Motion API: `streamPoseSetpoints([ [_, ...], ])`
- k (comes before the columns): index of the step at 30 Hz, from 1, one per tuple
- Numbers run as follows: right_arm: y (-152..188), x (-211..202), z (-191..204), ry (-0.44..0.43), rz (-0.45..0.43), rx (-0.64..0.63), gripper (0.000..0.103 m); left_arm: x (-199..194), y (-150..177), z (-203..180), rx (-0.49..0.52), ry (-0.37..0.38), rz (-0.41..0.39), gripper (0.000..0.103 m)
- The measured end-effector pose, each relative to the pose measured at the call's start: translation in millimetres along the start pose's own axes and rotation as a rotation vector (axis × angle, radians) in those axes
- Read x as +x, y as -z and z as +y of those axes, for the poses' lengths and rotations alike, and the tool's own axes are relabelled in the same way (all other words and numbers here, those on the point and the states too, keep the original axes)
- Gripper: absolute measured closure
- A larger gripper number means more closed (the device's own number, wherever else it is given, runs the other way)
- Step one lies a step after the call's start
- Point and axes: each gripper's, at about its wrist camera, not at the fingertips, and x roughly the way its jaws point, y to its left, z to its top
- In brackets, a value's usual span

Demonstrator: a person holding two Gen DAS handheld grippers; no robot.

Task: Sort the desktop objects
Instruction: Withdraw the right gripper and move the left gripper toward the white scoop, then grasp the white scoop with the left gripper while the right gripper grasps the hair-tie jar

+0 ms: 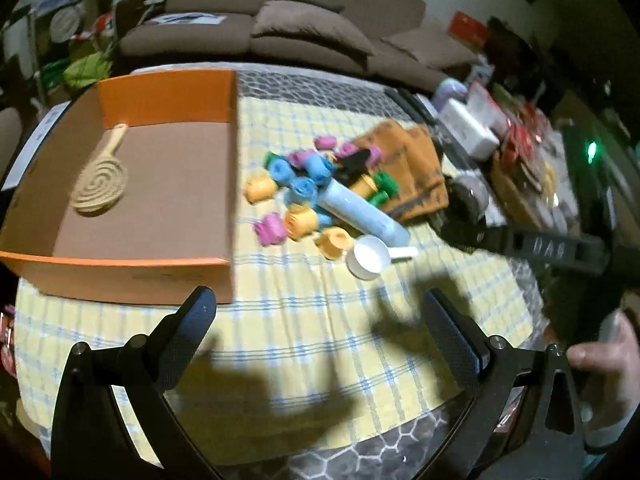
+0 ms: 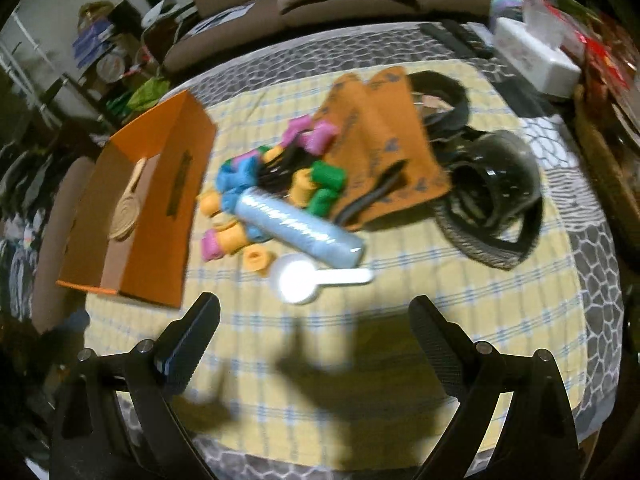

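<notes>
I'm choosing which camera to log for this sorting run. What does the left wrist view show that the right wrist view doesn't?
Only the left wrist view shows the right gripper reaching in from the side, and the person's hand at the edge.

Only the right wrist view shows the whole black helmet and the white tissue box clearly.

Both show the orange box holding the round woven brush, the pile of colored rollers, the pale blue bottle and the white scoop.
</notes>
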Motion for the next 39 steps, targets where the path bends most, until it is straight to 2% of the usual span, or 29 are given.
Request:
streamPoseSetpoints([
  [6, -6, 2, -26, 0.003, -0.033, 0.046, 0.006, 33, 10, -29, 0.081, -0.007, 0.018, 0.001],
  [15, -14, 15, -66, 0.026, -0.059, 0.101, 0.006, 84, 6, -56, 0.201, -0.065, 0.033, 0.001],
  [29, -23, 8, -151, 0.116, -0.113, 0.220, 0.006, 133, -8, -68, 0.240, -0.075, 0.067, 0.006],
  [33, -25, 14, -167, 0.149, -0.106, 0.255, 0.006, 143, -11, -69, 0.251, -0.080, 0.078, 0.010],
  [37, -27, 12, -173, 0.132, -0.137, 0.281, 0.006, 150, -12, -71, 0.270, -0.099, 0.079, 0.016],
  [39, -31, 11, -175, 0.112, -0.163, 0.284, 0.006, 152, -13, -71, 0.285, -0.112, 0.072, 0.025],
])
